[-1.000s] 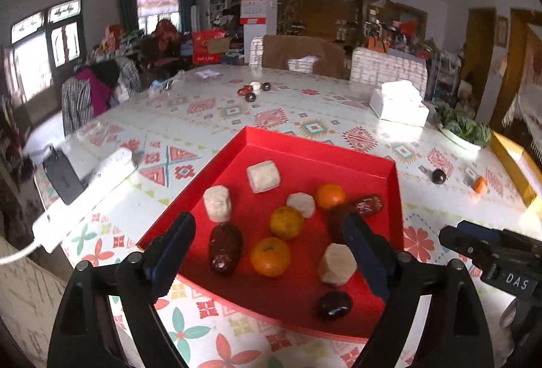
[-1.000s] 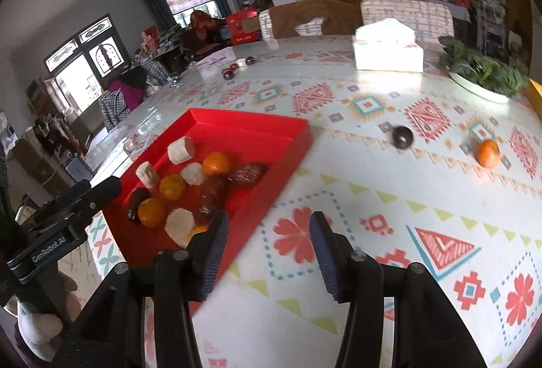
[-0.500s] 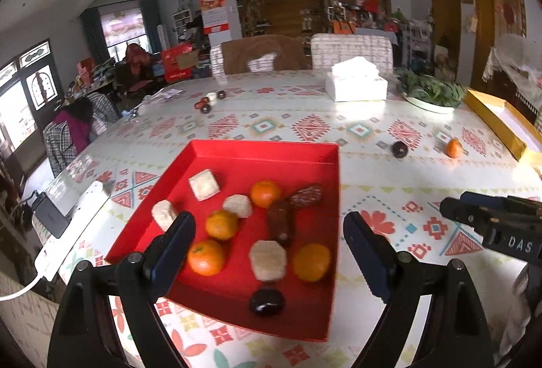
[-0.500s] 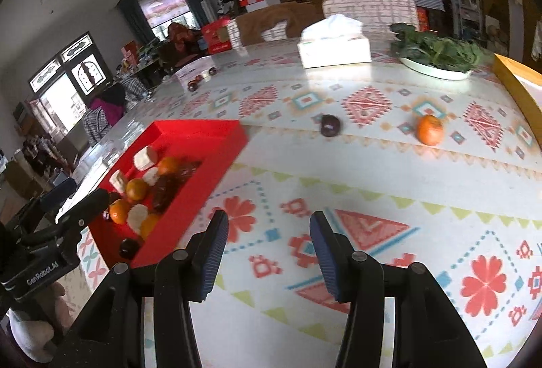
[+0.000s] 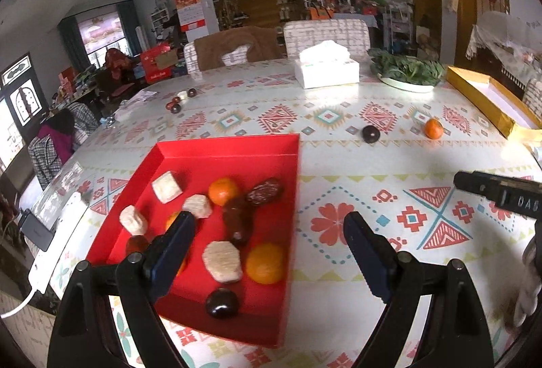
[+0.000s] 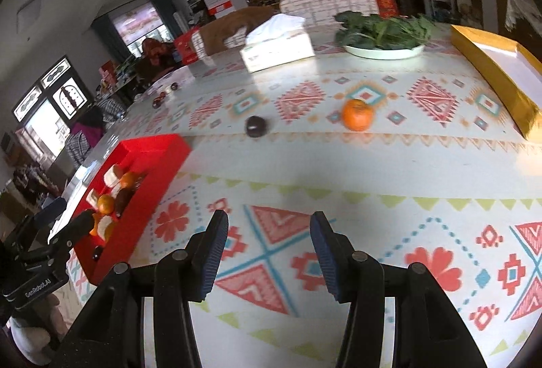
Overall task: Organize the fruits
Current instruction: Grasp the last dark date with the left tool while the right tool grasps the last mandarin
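The left gripper (image 5: 267, 232) stood spread and empty over the near right part of the red tray (image 5: 223, 144), its left finger above the fruit and its right finger over the patterned tablecloth (image 5: 338, 165). The tray held oranges, dark fruits and pale pieces. The right gripper (image 6: 268, 236) was likewise spread and empty, above bare cloth. From it, a loose orange (image 6: 357, 114) lay at one o'clock and a dark fruit (image 6: 256, 126) at twelve o'clock, apart from each other. The tray sat at nine o'clock. A gold box (image 6: 498, 77) lay at two o'clock.
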The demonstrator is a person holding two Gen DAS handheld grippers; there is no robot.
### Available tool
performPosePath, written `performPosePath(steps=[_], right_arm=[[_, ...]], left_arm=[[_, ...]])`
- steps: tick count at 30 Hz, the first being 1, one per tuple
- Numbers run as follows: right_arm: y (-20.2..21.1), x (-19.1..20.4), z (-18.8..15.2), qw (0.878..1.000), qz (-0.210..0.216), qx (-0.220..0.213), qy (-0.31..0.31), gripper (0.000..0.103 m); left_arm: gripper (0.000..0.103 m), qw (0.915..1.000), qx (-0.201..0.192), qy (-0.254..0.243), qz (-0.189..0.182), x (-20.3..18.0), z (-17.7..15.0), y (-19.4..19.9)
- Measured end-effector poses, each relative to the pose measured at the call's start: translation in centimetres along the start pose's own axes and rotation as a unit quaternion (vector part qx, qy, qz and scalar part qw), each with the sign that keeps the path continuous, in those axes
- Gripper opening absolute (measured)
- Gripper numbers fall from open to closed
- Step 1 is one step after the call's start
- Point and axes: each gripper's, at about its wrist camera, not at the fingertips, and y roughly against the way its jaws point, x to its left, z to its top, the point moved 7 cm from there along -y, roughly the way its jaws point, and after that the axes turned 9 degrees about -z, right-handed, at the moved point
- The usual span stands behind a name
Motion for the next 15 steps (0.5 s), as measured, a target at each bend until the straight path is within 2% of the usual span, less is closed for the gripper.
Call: performPosePath(steps=[3, 7, 11, 15], right_arm=[[0.2, -1.7, 0.5, 1.000, -0.004, 0.002, -0.012, 0.055], [0.8, -4.4, 2.2, 0.999, -0.022, -0.005, -0.025, 0.055], [0.6, -7.4, 4.8, 0.998, -0.047, -0.011, -0.041, 0.055], [-1.5, -10.2, 7.9, 0.995, -0.072, -0.005, -0.067, 0.055]], left_arm=[[0.089, 1.0000, 0.006, -0.006, -0.005, -0.7, 0.1, -0.5], [0.089, 0.9992, 0.018, 0.001, -0.035, -1.6, 0.5, -1.5], [0.089, 0.9963, 0.024, 0.020, -0.080, -2.4, 1.4, -2.2], [0.089, 0.9904, 0.032, 0.043, -0.128, -3.4, 2.7, -3.2]])
